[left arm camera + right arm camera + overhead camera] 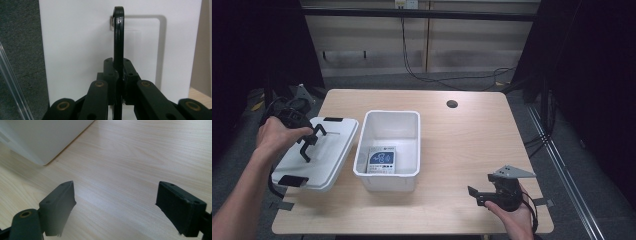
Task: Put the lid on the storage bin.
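Fingers of the left gripper (pixel 118 85) pinch the lid's handle (pixel 118 37); right gripper (pixel 116 210) gapes wide, empty.

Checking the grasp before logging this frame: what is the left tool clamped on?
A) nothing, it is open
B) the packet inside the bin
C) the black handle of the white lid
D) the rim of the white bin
C: the left tool is shut on the lid's black handle, lid beside the bin.
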`<state>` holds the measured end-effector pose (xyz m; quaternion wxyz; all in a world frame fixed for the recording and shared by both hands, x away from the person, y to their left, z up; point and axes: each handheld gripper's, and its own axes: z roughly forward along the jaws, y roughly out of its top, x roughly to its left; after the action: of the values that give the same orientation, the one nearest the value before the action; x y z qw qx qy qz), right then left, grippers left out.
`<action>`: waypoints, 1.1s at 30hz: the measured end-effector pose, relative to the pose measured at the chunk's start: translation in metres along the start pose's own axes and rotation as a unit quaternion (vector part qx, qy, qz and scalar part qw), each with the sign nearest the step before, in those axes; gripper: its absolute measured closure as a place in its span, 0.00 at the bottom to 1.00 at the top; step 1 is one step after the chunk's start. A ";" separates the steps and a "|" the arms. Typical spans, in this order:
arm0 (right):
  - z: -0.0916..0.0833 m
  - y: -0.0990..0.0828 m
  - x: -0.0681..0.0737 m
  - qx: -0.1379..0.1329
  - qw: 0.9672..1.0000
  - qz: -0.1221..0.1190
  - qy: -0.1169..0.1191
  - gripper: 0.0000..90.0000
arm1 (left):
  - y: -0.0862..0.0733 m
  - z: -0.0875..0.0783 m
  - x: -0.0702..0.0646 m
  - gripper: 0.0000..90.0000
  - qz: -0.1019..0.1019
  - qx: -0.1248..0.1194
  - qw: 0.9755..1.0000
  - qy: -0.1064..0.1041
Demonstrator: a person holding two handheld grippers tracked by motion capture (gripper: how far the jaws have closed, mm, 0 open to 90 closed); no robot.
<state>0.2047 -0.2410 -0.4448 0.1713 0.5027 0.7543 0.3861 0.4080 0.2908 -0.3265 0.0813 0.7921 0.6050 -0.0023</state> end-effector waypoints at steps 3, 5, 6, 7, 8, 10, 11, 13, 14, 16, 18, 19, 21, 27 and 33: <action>0.000 0.000 0.000 0.001 1.000 0.002 -0.002 0.17 | 0.000 -0.006 0.000 0.94 0.001 -0.005 1.000 0.001; 0.000 0.000 0.000 0.001 1.000 0.003 -0.002 0.17 | -0.001 -0.011 0.001 0.94 0.002 -0.007 1.000 -0.002; 0.000 0.000 0.000 0.001 1.000 0.004 -0.002 0.17 | -0.001 -0.015 0.002 0.94 0.003 -0.009 1.000 -0.006; 0.000 0.000 0.000 0.002 1.000 0.004 -0.002 0.17 | -0.001 -0.018 0.003 0.94 0.005 -0.009 1.000 -0.004; 0.000 0.000 0.000 0.001 1.000 0.002 -0.001 0.17 | -0.001 -0.020 0.003 0.94 0.007 -0.012 1.000 -0.004; 0.000 0.000 0.000 0.001 1.000 0.001 -0.002 0.17 | -0.002 -0.025 0.004 0.94 0.005 -0.020 1.000 -0.005; 0.000 0.000 0.000 0.001 1.000 0.001 -0.002 0.17 | -0.002 -0.027 0.003 0.94 0.002 -0.023 1.000 -0.003; 0.000 0.000 0.000 0.002 1.000 0.002 -0.003 0.17 | -0.002 -0.030 0.003 0.94 0.006 -0.021 1.000 -0.002; 0.000 0.000 0.000 0.001 1.000 0.002 -0.003 0.17 | -0.002 -0.032 0.002 0.94 0.006 -0.024 1.000 -0.006; 0.000 0.000 0.000 0.001 1.000 0.003 -0.003 0.17 | -0.003 -0.036 -0.001 0.94 0.012 -0.023 1.000 -0.004; 0.000 0.000 0.000 0.002 1.000 0.004 -0.003 0.17 | -0.002 -0.041 -0.005 0.94 0.014 -0.031 0.999 0.002; -0.001 0.000 0.000 0.001 1.000 0.004 -0.003 0.17 | -0.002 -0.042 -0.007 0.94 0.014 -0.034 0.999 0.005; -0.001 0.000 0.000 0.000 1.000 0.001 -0.003 0.17 | -0.001 -0.046 -0.011 0.94 0.020 -0.034 0.999 0.012; -0.001 0.000 0.000 0.000 1.000 0.002 -0.003 0.17 | 0.003 -0.056 -0.024 0.94 0.035 -0.040 0.999 0.009; -0.001 0.000 0.000 -0.001 1.000 0.001 -0.003 0.17 | 0.007 -0.065 -0.036 0.94 0.044 -0.040 0.998 0.005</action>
<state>0.2039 -0.2414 -0.4445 0.1736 0.5044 0.7530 0.3853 0.3986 0.2635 -0.2574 0.1101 0.8142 0.5692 0.0296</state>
